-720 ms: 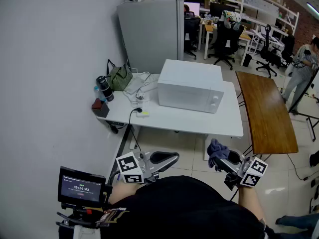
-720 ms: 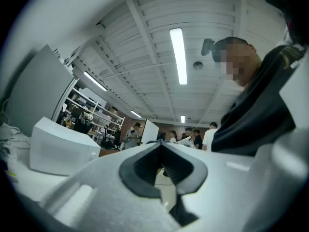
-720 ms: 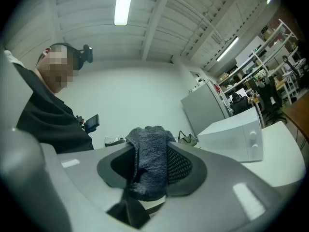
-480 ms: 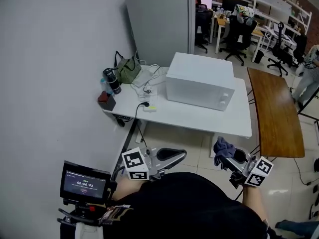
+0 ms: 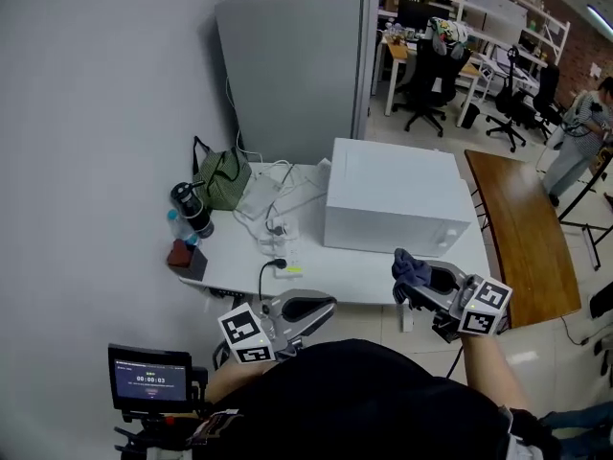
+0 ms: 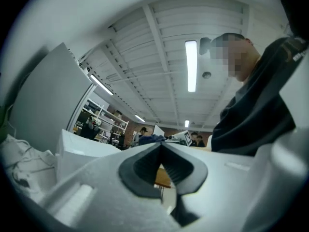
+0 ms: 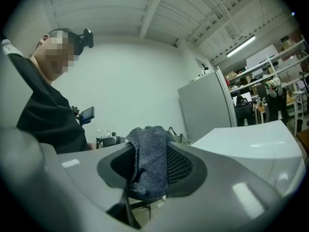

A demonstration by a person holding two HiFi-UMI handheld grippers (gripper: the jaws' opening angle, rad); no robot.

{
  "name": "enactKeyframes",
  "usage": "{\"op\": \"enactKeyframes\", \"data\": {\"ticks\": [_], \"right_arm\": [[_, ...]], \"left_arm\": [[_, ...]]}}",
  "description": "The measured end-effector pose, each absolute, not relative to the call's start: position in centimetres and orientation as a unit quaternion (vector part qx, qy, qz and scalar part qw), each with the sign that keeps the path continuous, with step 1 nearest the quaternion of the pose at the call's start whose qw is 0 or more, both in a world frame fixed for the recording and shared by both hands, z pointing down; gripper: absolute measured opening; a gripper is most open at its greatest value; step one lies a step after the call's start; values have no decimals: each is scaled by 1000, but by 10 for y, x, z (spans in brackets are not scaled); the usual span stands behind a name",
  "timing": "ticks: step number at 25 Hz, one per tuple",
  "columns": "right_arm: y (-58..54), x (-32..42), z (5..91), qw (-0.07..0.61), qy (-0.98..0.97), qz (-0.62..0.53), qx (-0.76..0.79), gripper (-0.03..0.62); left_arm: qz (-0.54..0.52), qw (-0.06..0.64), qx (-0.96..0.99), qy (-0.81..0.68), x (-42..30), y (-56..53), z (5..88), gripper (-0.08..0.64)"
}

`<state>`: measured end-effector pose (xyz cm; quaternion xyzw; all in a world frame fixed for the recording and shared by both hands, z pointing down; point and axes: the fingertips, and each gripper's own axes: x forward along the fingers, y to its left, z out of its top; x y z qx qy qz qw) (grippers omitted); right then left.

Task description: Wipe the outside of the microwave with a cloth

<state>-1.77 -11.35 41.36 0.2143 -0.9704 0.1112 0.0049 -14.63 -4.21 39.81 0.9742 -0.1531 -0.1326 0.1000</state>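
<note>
Cloth (image 5: 410, 264) is clamped in right gripper (image 5: 419, 284); left gripper (image 5: 321, 305) is closed, empty.
Microwave (image 5: 397, 199) is set on white counter (image 5: 335, 276).

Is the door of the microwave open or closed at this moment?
Closed. In the head view the microwave shows one flat front face, flush with its body, and no door panel swings out from it.

A white tabletop (image 5: 354, 274) stands against the grey wall. The microwave (image 5: 397, 199) sits on its right half. At the left end are a green bag (image 5: 222, 178), a dark flask (image 5: 191, 209) and a small red-and-black box (image 5: 184, 257). White cables (image 5: 278, 220) lie tangled between bag and microwave, with a black plug (image 5: 279, 264) nearer the front edge.
</note>
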Motion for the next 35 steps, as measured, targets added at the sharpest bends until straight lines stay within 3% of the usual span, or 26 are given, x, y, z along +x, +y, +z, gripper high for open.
{"op": "enactKeyframes", "data": {"ticks": [3,7,16,22,25,29,35], "right_arm": [[-185,-61,398,33,-967,88,235,153],[-292,-95,398,126,-955,26,265,152],[-539,-162,504,347,-898,-2,269,152],[-604,-193,561,450,-864,-4,224,149],[-607,-195,564,458,-865,6,204,146],[-617,-147,562,449,-865,36,221,143],[-618,33,572,464,-836,78,283,141]], "left_arm": [[-128,89,977,-146,-198,-87,393,3],[-135,91,975,-154,-238,-126,400,3],[-119,119,946,-277,-290,-149,426,3],[-114,128,907,-385,-287,-157,426,3],[-113,134,903,-393,-269,-170,423,3],[-105,134,917,-359,-228,-195,417,3],[-98,128,944,-287,-162,-219,406,3]]}}
